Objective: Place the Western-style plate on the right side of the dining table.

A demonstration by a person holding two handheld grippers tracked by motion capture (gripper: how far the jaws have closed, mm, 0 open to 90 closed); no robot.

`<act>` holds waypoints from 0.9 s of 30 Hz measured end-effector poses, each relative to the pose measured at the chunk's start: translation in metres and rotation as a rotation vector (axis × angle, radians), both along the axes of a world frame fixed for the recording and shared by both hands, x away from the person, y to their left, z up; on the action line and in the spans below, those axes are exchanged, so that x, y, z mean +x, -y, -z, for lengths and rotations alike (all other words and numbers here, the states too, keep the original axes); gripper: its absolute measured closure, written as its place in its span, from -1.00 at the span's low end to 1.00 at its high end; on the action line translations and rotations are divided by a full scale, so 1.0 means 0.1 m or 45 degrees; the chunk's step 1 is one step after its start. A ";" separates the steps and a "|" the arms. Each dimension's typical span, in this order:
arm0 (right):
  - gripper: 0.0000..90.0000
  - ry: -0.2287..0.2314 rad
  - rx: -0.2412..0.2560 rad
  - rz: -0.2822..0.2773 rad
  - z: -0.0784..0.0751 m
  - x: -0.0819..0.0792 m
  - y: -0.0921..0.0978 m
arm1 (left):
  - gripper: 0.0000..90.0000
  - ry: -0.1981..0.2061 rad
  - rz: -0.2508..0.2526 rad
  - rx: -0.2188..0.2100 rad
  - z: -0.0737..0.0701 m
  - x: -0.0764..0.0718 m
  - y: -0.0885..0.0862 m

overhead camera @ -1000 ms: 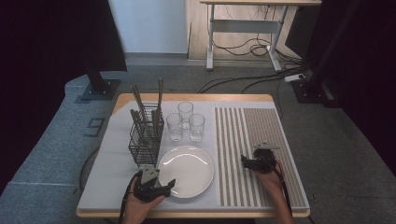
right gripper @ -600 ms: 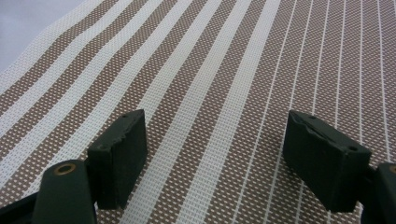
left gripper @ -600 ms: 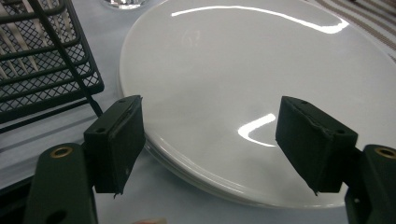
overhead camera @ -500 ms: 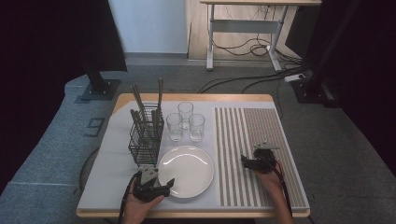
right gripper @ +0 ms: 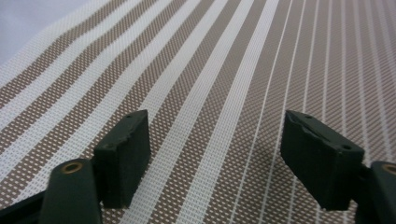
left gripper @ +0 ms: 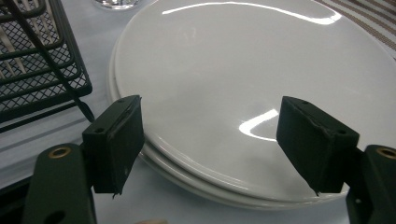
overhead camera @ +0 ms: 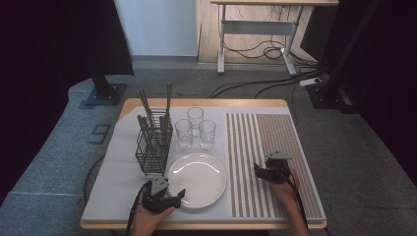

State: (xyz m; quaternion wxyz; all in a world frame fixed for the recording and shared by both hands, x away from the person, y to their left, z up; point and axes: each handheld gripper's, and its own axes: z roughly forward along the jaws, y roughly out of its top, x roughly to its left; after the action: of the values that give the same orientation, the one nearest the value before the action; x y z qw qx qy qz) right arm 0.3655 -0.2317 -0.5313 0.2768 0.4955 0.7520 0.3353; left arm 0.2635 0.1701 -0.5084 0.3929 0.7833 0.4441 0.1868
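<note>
Grey carpet floor [overhead camera: 373, 162], black curtains [overhead camera: 44, 59] — wooden desk [overhead camera: 255, 14]

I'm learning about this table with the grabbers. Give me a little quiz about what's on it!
1. How many drinking glasses stand behind the plates?
2. True or false: the left gripper is shut on a fork.
3. What lies under the right gripper: A) the wire basket, B) the striped mat, C) a glass?

Key:
1. Three.
2. False. Its jaws are open, facing the rim of the stacked white plates.
3. B.
</note>
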 end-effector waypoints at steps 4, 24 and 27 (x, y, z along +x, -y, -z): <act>-0.39 0.045 0.068 -0.016 -0.03 -0.05 0.00 | -0.48 -0.005 0.007 -0.010 0.00 0.00 0.01; -0.36 0.083 0.128 -0.232 -0.13 -0.24 -0.46 | -0.47 -0.013 0.023 -0.024 0.00 0.00 0.02; -0.35 0.101 0.146 -0.241 -0.16 -0.27 -0.49 | -0.47 -0.013 0.025 -0.024 0.00 0.00 0.02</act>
State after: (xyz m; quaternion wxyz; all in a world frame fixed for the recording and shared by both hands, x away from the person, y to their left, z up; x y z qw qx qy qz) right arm 0.3387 -0.1830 -0.5149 0.2445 0.4236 0.7634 0.4219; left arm 0.2634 0.1676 -0.5086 0.3996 0.7848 0.4403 0.1748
